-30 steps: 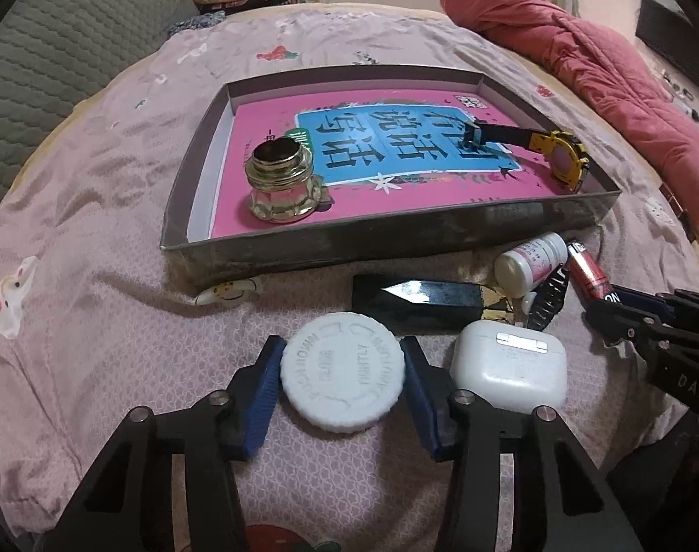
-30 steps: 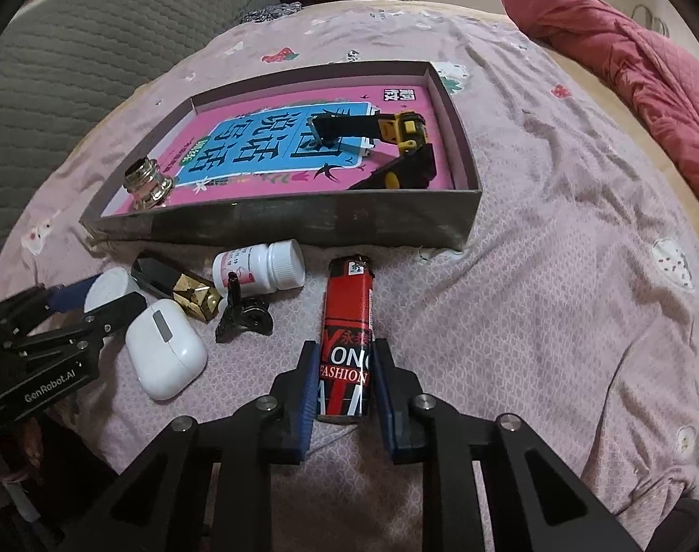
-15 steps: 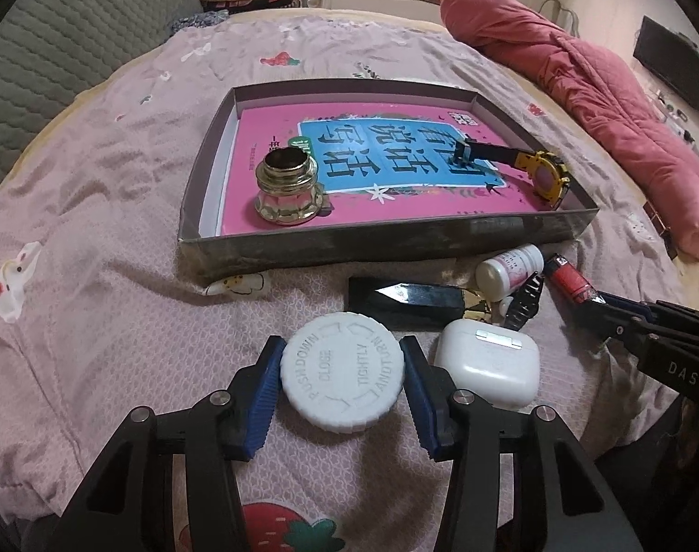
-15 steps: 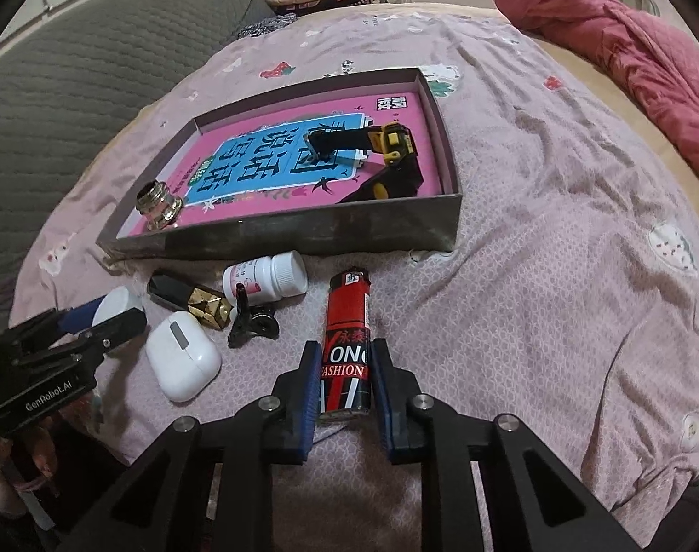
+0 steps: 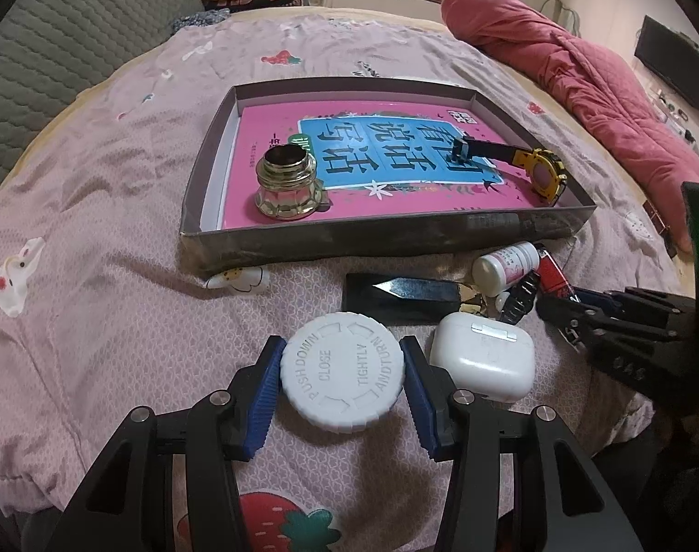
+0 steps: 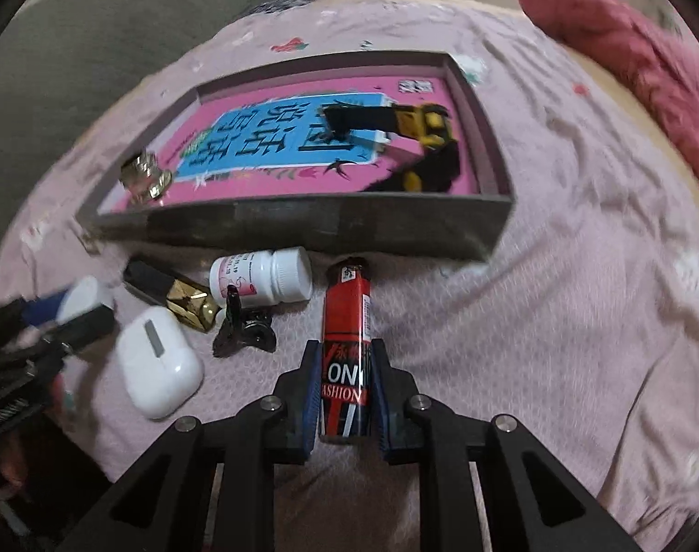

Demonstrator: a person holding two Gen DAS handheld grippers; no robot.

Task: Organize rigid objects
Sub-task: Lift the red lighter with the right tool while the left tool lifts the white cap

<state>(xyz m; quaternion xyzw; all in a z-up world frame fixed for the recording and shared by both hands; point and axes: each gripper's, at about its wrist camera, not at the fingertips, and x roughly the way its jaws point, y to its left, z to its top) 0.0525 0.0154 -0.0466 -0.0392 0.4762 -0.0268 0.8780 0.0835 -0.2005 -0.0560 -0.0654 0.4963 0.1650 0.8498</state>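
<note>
Left wrist view shows the left gripper [image 5: 341, 384] clamping the white cap [image 5: 341, 372], and the right gripper [image 6: 345, 391] pinches the red lighter [image 6: 346, 354], probably for the tray [image 5: 395, 239].

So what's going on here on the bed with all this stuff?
A person is tidying small objects into a shallow box on the bed. The left gripper is closed on a white bottle cap, and the right gripper, whose fingers have just been closing, clamps a red lighter. A glass jar and a watch already lie in the box; an earbud case and pill bottle wait outside.
</note>
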